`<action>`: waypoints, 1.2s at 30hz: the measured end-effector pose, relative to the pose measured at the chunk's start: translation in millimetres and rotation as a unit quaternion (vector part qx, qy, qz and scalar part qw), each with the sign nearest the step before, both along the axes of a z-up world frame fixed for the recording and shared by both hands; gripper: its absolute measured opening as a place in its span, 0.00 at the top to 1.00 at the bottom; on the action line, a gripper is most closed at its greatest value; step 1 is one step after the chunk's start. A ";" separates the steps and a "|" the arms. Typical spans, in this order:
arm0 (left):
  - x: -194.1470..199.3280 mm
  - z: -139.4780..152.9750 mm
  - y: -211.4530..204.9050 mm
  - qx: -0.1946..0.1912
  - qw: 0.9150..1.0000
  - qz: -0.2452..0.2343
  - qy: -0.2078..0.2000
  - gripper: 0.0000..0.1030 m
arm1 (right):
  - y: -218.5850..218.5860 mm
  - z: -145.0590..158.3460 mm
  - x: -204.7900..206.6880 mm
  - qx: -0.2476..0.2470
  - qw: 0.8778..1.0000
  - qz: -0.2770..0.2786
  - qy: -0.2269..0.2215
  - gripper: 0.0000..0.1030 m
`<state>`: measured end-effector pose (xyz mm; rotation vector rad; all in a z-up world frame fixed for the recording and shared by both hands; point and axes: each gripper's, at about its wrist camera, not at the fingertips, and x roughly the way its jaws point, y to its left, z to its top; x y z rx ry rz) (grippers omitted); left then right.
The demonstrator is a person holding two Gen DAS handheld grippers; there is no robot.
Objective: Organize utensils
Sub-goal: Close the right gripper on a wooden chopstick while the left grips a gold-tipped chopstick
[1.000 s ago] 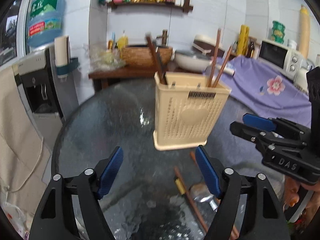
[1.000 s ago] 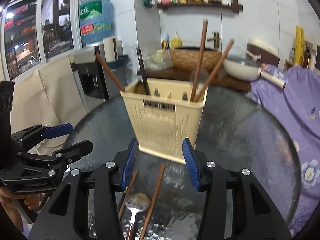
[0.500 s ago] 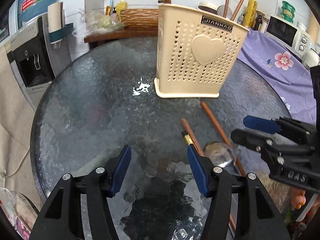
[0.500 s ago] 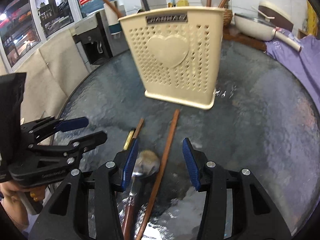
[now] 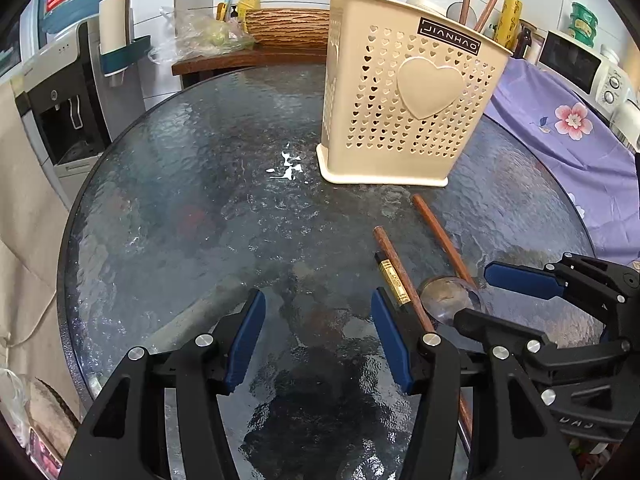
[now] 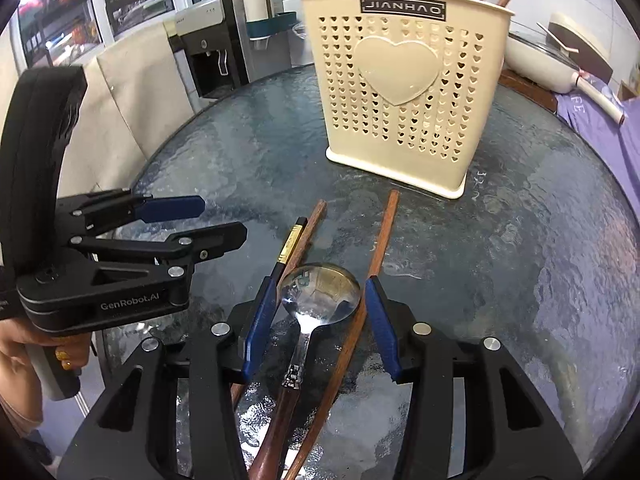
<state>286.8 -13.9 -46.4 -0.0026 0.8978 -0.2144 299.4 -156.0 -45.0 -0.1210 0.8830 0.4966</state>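
While its jaws are closing on nothing, the left gripper (image 5: 316, 338) hovers over bare glass table (image 5: 180, 208). Right gripper (image 6: 318, 316), half open, straddles the spoon (image 6: 320, 294) without gripping: bowl far, handle near, lying before the utensil basket (image 6: 404, 88).

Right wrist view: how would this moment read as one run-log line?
right gripper: open, straddling metal spoon | left gripper: closing, nothing between | cream plastic holder: upright on glass table

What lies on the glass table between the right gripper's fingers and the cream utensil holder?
In the right wrist view, the spoon's bowl sits between the right gripper fingers; past it, wooden chopsticks run toward the cream utensil holder, stopping short.
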 end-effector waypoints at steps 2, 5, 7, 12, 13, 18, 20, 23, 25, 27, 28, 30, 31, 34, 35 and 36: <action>1.3 -0.2 -1.8 -0.002 1.000 -0.002 0.002 0.48 | 1.1 0.1 1.0 -0.007 1.000 0.003 -0.002 0.55; 3.0 -0.6 -3.4 -0.004 1.000 -0.004 0.005 0.48 | 2.5 -0.7 1.5 -0.011 1.000 0.005 -0.001 0.55; 3.8 -1.1 -4.0 -0.007 1.000 -0.006 0.007 0.48 | 1.5 0.9 3.7 -0.006 1.000 -0.002 -0.003 0.55; 6.8 -2.2 -6.5 -0.014 1.000 -0.008 0.012 0.49 | -13.1 6.7 20.8 0.014 0.999 -0.038 0.006 0.55; 7.6 -2.5 -7.4 -0.014 1.000 -0.009 0.013 0.50 | -14.6 6.4 23.2 0.014 0.999 -0.042 0.008 0.55; 15.7 -2.8 -9.8 -0.026 0.999 -0.008 0.018 0.52 | -20.4 -0.3 43.0 0.016 0.997 -0.068 0.029 0.55; 18.1 -2.7 -11.5 -0.026 0.999 -0.010 0.018 0.52 | -20.1 -3.8 52.0 0.017 0.997 -0.073 0.035 0.56; 20.7 -2.9 -12.2 -0.027 0.999 -0.009 0.019 0.53 | -15.9 -6.8 61.5 0.016 0.996 -0.076 0.041 0.61; 22.1 -3.5 -11.6 -0.027 0.999 -0.007 0.019 0.54 | -11.1 -8.3 68.3 0.010 0.996 -0.079 0.041 0.62; 23.3 -4.7 -11.1 -0.029 0.999 -0.008 0.023 0.55 | -8.0 -10.3 73.6 0.003 0.996 -0.083 0.043 0.65; 23.2 -5.1 -11.3 -0.028 0.999 -0.009 0.023 0.55 | -5.9 -11.6 76.3 -0.004 0.995 -0.086 0.044 0.68; 24.3 -5.1 -13.0 -0.025 0.999 -0.013 0.023 0.56 | -2.9 -12.0 78.4 -0.016 0.995 -0.088 0.039 0.70; 24.5 -5.0 -13.7 -0.025 0.999 -0.013 0.023 0.57 | -1.1 -12.0 79.2 -0.022 0.995 -0.089 0.037 0.72; 27.2 -4.1 -16.1 -0.031 0.999 -0.016 0.024 0.57 | 1.9 -12.6 80.0 -0.042 0.994 -0.092 0.029 0.80; 28.4 -4.0 -17.5 -0.033 0.999 -0.017 0.025 0.57 | 1.9 -12.4 80.3 -0.045 0.994 -0.093 0.028 0.80; 29.3 -3.7 -19.5 -0.033 0.999 -0.018 0.025 0.57 | 1.3 -12.5 79.5 -0.044 0.994 -0.093 0.029 0.80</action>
